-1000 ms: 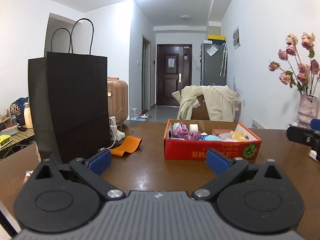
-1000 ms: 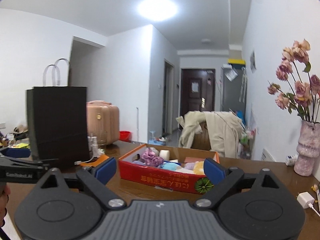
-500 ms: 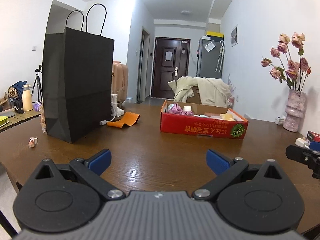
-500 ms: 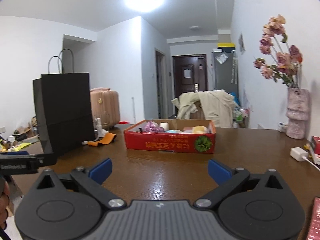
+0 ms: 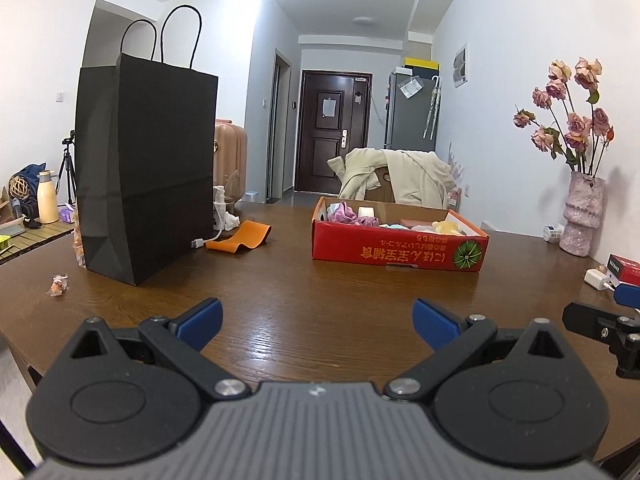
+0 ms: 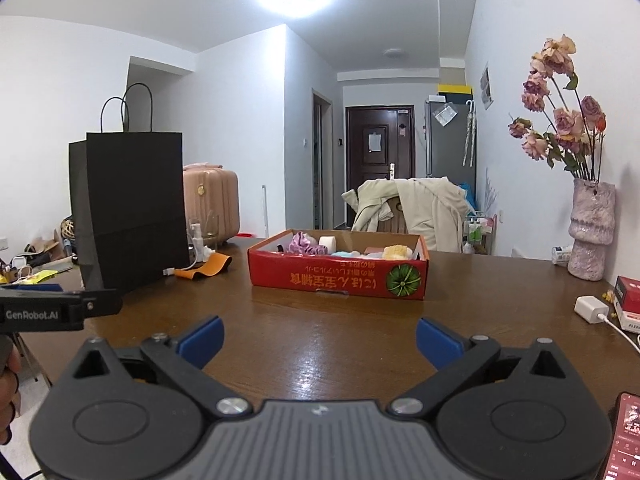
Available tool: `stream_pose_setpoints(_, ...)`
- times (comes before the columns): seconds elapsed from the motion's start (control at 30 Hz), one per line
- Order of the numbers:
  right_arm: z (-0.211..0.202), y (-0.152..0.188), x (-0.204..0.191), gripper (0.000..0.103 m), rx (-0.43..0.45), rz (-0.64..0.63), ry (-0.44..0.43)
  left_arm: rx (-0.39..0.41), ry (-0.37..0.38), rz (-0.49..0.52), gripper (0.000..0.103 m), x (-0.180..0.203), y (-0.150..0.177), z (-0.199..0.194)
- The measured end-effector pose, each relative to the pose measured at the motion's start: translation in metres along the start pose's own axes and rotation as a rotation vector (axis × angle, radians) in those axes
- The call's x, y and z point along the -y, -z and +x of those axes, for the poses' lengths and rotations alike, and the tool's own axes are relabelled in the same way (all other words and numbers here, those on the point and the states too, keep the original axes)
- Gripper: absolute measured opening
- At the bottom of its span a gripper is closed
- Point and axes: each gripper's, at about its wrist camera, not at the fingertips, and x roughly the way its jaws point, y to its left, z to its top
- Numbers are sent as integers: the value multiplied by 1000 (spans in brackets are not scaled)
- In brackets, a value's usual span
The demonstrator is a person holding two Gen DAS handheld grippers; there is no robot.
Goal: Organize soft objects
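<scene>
Both the left gripper and right gripper are idling wide and empty; the red box of soft objects is lying well ahead on the tabletop, nearer the right's centerline.

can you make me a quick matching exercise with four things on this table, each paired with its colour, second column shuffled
Things:
1. paper bag
2. cardboard box
3. folded strap
4. vase

Colours:
A. orange
B. pale pink
C. black
D. red

Pairs: 1-C, 2-D, 3-A, 4-B
</scene>
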Motion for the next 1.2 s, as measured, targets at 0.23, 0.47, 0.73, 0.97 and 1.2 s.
stream_pose_setpoints(0.23, 1, 0, 2, 103, -5, 5, 7, -4, -1, 5, 103, 1, 0, 0)
stream_pose_setpoints(0.47, 3, 0, 0, 103, -6, -2, 12, -6, -1, 4, 103, 1, 0, 0)
stream_pose_setpoints(0.73, 1, 0, 1, 103, 3, 1, 14, -5, -1, 5, 103, 0, 0, 0)
stream_pose_setpoints(0.97, 1, 1, 2, 103, 5, 0, 16, -6, 0, 7, 103, 0, 0, 0)
stream_pose_setpoints(1.2, 1, 2, 1, 103, 4, -2, 17, -5, -1, 7, 103, -1, 0, 0)
